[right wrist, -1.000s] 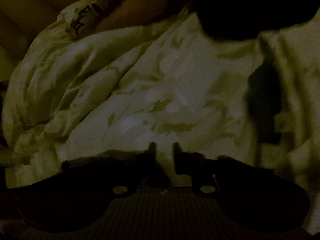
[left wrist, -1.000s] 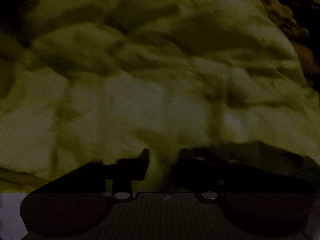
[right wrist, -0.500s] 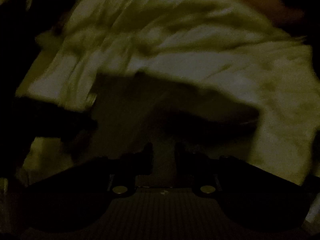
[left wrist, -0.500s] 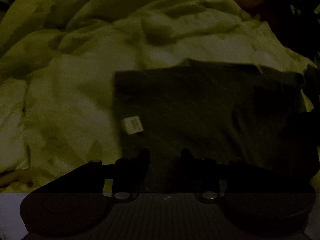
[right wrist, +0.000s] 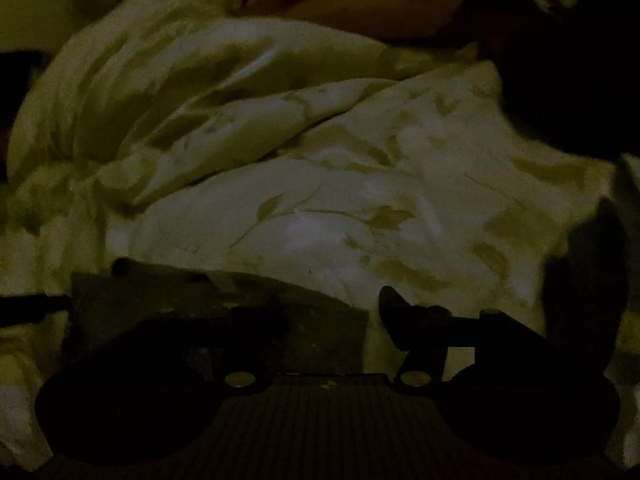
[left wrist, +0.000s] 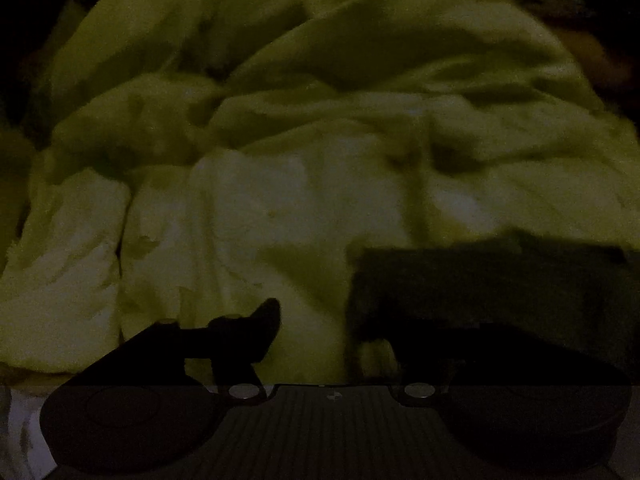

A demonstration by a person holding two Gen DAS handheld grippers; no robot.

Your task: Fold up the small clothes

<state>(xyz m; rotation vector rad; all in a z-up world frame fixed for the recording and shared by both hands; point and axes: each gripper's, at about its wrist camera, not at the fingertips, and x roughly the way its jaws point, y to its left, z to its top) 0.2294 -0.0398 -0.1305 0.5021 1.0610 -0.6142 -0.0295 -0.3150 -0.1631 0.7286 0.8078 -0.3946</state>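
1. Left claw stands open, nothing between its fingers — the dark folded garment lies just right of it on the pale rumpled bedding.
2. Right claw is opening; its left finger overlaps the garment, though pad contact is unclear.
3. Judged step: release after a fold — next, lift clear without dragging cloth.

no readable text, labels, brands or numbers, both views too dark
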